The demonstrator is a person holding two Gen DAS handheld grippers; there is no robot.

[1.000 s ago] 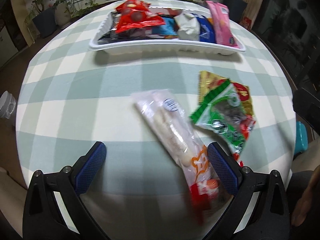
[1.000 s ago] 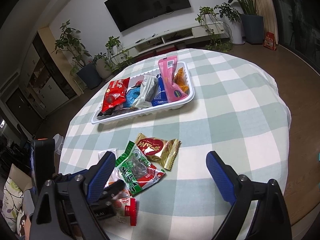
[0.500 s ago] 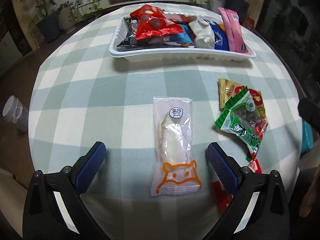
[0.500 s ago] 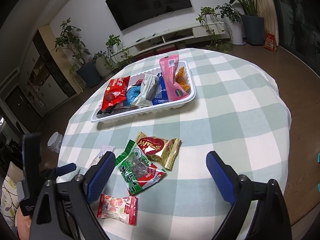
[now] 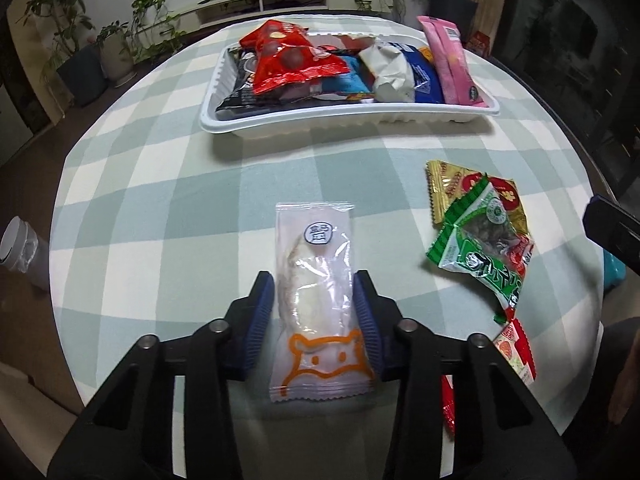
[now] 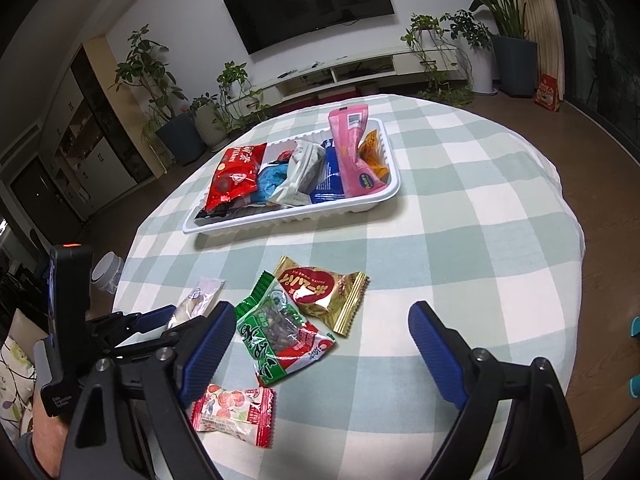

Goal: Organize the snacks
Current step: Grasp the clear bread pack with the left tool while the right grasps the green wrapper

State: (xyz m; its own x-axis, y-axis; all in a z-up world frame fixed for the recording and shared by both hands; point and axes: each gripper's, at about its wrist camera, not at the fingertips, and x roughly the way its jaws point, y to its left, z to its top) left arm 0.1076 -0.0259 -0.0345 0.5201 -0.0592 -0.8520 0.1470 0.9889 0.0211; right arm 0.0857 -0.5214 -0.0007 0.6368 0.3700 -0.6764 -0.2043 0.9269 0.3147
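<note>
A clear snack packet (image 5: 312,240) with an orange bear print lies lengthwise on the checked tablecloth (image 5: 160,200). My left gripper (image 5: 314,292) is closing on it, and its blue pads (image 5: 262,312) touch the packet's two long sides. To the right lie a green packet (image 5: 480,240) overlapping a gold-and-red one (image 5: 452,184), and a small red-and-white packet (image 5: 516,352). My right gripper (image 6: 320,328) hovers over the green packet (image 6: 276,328); its jaws are wide and closing slightly, touching nothing. The white tray (image 6: 288,220) at the back holds several snack bags.
A clear plastic cup (image 5: 20,248) stands off the table's left edge. The round table's edge (image 6: 576,264) curves close on the right. Potted plants (image 6: 176,120) and a low TV shelf (image 6: 360,68) stand beyond the table. A person's hand (image 6: 44,424) holds the left gripper.
The left gripper's jaws have come in from wide apart onto the clear packet, which lay skewed a second ago and now lies straight between them. The right gripper has hardly moved.
</note>
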